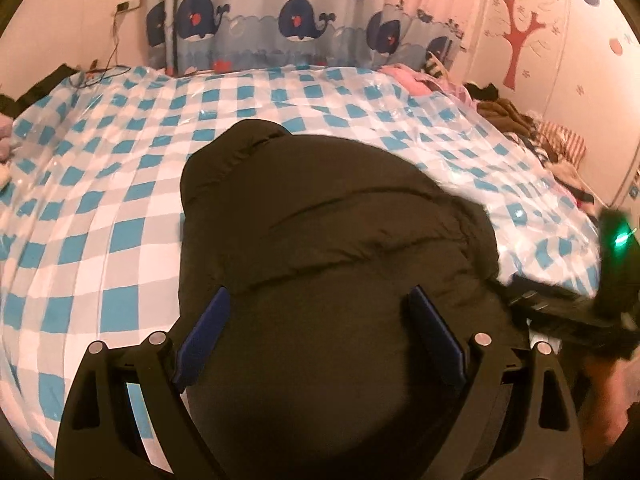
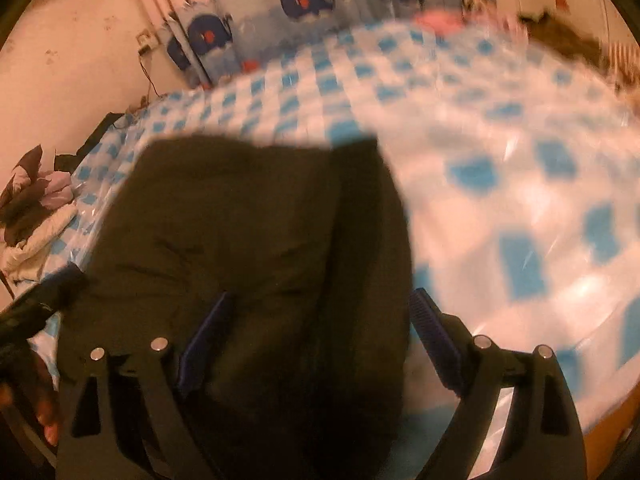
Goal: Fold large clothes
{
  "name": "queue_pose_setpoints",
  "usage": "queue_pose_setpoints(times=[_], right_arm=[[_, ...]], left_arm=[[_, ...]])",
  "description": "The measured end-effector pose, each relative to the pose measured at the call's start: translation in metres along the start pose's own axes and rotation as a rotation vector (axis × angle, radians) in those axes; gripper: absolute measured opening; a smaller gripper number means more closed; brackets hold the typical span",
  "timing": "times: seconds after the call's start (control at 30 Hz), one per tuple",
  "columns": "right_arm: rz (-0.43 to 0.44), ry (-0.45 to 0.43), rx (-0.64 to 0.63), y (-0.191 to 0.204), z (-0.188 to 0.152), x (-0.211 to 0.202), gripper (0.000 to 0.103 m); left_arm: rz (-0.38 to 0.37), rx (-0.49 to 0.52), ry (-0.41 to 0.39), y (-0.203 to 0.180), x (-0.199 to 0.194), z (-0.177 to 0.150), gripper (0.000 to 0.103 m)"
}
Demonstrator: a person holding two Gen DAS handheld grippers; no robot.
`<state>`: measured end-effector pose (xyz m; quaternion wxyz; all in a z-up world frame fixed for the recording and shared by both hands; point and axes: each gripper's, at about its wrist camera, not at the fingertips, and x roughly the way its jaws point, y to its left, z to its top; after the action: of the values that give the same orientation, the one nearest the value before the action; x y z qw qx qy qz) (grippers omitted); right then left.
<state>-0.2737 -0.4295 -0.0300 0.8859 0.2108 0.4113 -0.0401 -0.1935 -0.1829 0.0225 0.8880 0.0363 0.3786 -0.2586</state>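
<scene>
Here, in the left wrist view, the black puffer jacket lies bundled in the middle of the bed, which wears a blue-and-white checked sheet under clear plastic. The left gripper hangs over the jacket's near end with its blue pads spread wide apart, nothing pinched between them. At three o'clock the right gripper shows, blurred, with a green light on its body; its jaws cannot be read from here. A loose heap of clothes sits along the bed's edge at two o'clock, and the whale-print curtain hangs at twelve. No box, bag or basket appears in this view.

In the right wrist view, much of it smeared, the black puffer jacket fills the centre and the seven o'clock side, resting on the bed. The right gripper has its pads spread, the left one over the jacket, the right one over the sheet. The left gripper pokes in at nine o'clock, too blurred to judge. Another pile of clothes lies at nine o'clock by the wall.
</scene>
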Motion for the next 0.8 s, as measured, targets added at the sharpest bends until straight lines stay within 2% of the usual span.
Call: queue_pose_setpoints(times=[0.03, 0.1, 0.2, 0.3, 0.43, 0.5, 0.6, 0.67, 0.8], right_arm=[[0.024, 0.024, 0.028, -0.005, -0.007, 0.014, 0.087], [0.033, 0.009, 0.047, -0.011, -0.017, 0.033, 0.095], [0.045, 0.023, 0.07, -0.013, -0.017, 0.039, 0.096], [0.059, 0.051, 0.1, -0.018, -0.012, 0.023, 0.096], [0.082, -0.07, 0.059, -0.007, -0.02, -0.033, 0.096], [0.071, -0.081, 0.01, 0.003, -0.031, -0.047, 0.096], [0.036, -0.028, -0.045, 0.009, -0.049, -0.035, 0.096], [0.058, 0.039, -0.008, 0.002, -0.062, -0.009, 0.096], [0.026, 0.043, -0.021, 0.005, -0.069, 0.001, 0.097]], left_arm=[[-0.001, 0.01, 0.008, -0.002, 0.002, -0.002, 0.087], [0.003, 0.025, 0.035, -0.005, 0.007, -0.007, 0.087], [0.034, 0.057, 0.042, -0.01, 0.01, -0.013, 0.087], [0.027, 0.044, 0.048, -0.008, 0.002, -0.014, 0.087], [0.042, 0.081, 0.028, -0.013, -0.012, -0.018, 0.087], [0.042, 0.1, 0.021, -0.018, -0.018, -0.021, 0.087], [0.041, 0.126, 0.013, -0.027, -0.026, -0.027, 0.087], [0.045, 0.149, 0.017, -0.033, -0.027, -0.032, 0.087], [0.063, 0.198, 0.047, -0.043, -0.019, -0.043, 0.088]])
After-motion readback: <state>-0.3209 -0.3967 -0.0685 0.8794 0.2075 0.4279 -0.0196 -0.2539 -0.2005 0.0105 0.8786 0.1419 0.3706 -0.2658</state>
